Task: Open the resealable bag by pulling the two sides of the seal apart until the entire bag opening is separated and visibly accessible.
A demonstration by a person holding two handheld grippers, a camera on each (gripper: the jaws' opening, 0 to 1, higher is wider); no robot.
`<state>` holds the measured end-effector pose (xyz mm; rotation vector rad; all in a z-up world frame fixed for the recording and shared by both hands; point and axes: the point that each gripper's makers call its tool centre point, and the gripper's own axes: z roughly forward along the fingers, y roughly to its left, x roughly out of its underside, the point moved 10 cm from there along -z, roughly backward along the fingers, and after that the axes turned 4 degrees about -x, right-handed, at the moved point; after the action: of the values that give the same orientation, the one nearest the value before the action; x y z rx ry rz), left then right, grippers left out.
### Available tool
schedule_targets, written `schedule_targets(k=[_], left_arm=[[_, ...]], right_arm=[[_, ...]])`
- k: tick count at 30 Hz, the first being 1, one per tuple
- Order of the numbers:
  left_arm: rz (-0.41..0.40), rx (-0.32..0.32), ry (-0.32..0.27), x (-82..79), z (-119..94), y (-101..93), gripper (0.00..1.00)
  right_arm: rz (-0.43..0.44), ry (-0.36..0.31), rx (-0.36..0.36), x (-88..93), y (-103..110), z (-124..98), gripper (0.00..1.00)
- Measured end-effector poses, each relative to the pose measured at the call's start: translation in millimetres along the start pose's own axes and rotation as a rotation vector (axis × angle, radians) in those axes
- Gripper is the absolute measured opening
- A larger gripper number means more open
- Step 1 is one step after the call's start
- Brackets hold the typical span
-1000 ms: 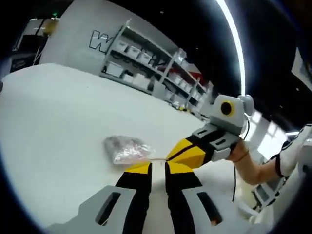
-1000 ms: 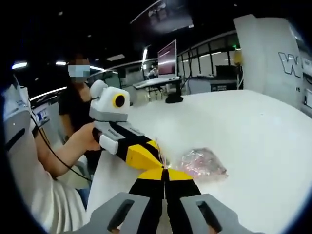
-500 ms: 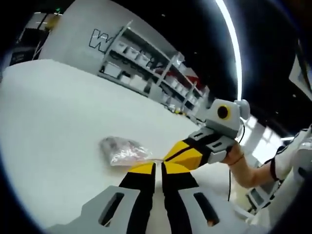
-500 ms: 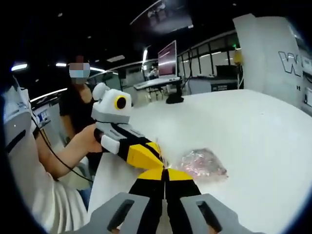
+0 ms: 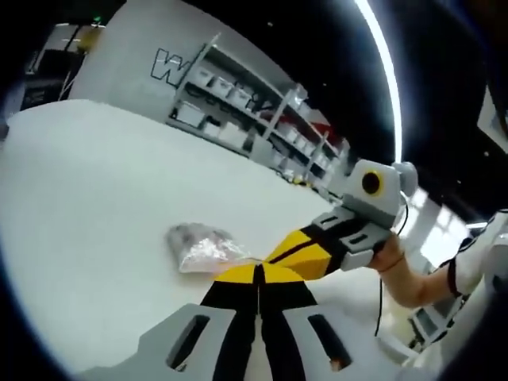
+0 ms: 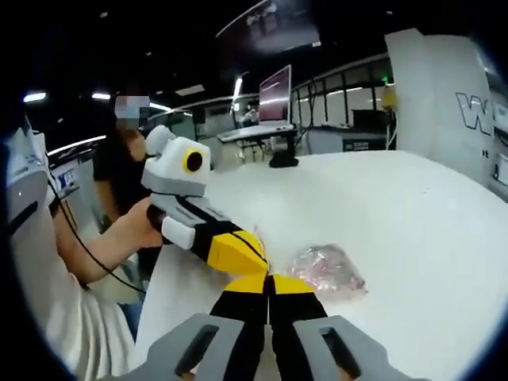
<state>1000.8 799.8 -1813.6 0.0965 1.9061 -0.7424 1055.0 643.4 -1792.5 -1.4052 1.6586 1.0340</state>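
On table (image 5: 79,198), bag (image 5: 202,247) seal-end toward tools

Bright, even light on the broad white matte tabletop (image 5: 95,198), near washed out, with hardly a shadow under the small crinkled clear plastic bag (image 5: 200,246). Overhead, one long white ceiling light strip (image 5: 381,71), glaring and bent into an arc by the fisheye. Dark ceiling and dim background in the right gripper view, apart from a glowing upright monitor screen (image 6: 274,91). Soft focus throughout; shelving and lettering smeared and curved toward the edges.
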Motion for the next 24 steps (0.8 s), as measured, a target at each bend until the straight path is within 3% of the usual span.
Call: schedule_targets(k=[3,9,14,24], left_arm=[[0.033,-0.026,0.012,-4.7,0,-3.8,0.0],[-0.013,-0.044,0.025,-2.0,0,-3.7,0.0],[-0.05,-0.021,0.016,-1.5,-3,-5.4,0.0],[-0.042,-0.034,0.019,-0.8,-2,-5.5,0.0]], right_arm=[[-0.086,0.004,0.063,-2.7,4,-2,0.0],[-0.171,0.027,0.123,-5.0,11,1,0.0],[-0.254,0.046,0.169,-8.9,16,0,0.0],[-0.267,0.061,0.205,-8.2,15,2,0.0]])
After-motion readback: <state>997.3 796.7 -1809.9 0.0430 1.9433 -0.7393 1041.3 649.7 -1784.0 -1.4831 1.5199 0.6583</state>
